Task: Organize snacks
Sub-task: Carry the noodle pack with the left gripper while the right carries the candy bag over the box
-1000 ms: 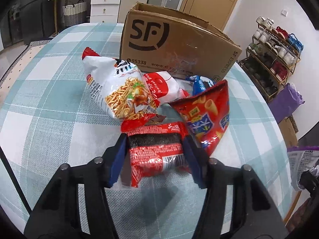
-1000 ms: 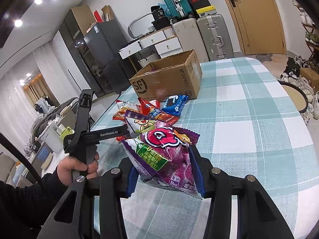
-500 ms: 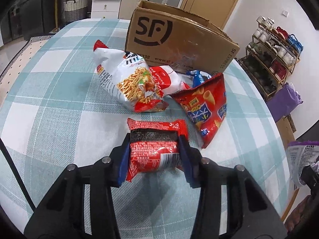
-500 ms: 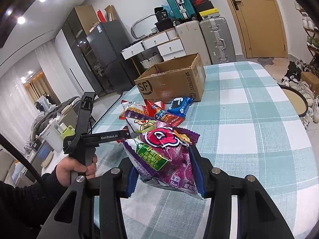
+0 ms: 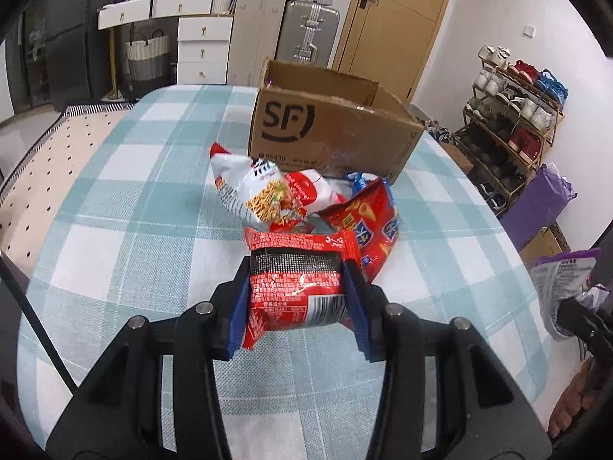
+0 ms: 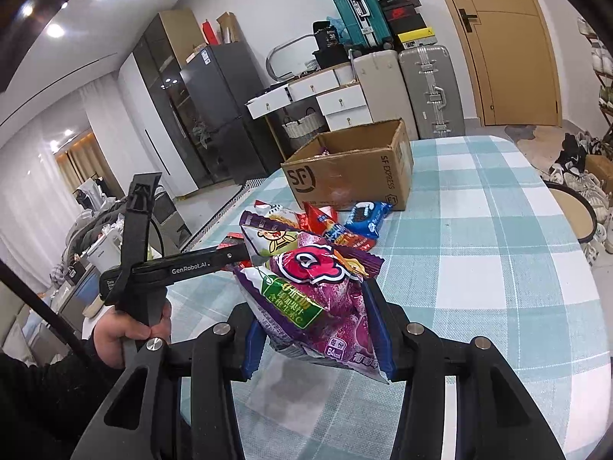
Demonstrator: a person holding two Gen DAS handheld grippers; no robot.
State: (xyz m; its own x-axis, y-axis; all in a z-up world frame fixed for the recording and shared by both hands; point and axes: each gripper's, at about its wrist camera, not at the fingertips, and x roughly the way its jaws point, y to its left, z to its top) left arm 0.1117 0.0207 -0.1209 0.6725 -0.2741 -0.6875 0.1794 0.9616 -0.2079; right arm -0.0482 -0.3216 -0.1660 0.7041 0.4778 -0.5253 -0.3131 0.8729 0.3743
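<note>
Checked bench (image 5: 134,230), left wrist view: left claw (image 5: 297,291) clamps red noodle packet (image 5: 295,287), lifted above cloth, snack pile (image 5: 306,199) and cardboard box (image 5: 329,130) beyond. Right wrist view: right claw (image 6: 318,329) grips purple candy bag (image 6: 318,299) off bench; box farther back.

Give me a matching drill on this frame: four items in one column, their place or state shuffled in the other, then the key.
Items
1. red and black packet
2. purple snack bag
3. blue cookie pack
4. SF cardboard box

Place or state
A. lying on the checked tablecloth near the box
B. clamped in the right gripper
C. standing open at the far end of the table
D. clamped in the left gripper

Pairs: 1-D, 2-B, 3-A, 4-C
</note>
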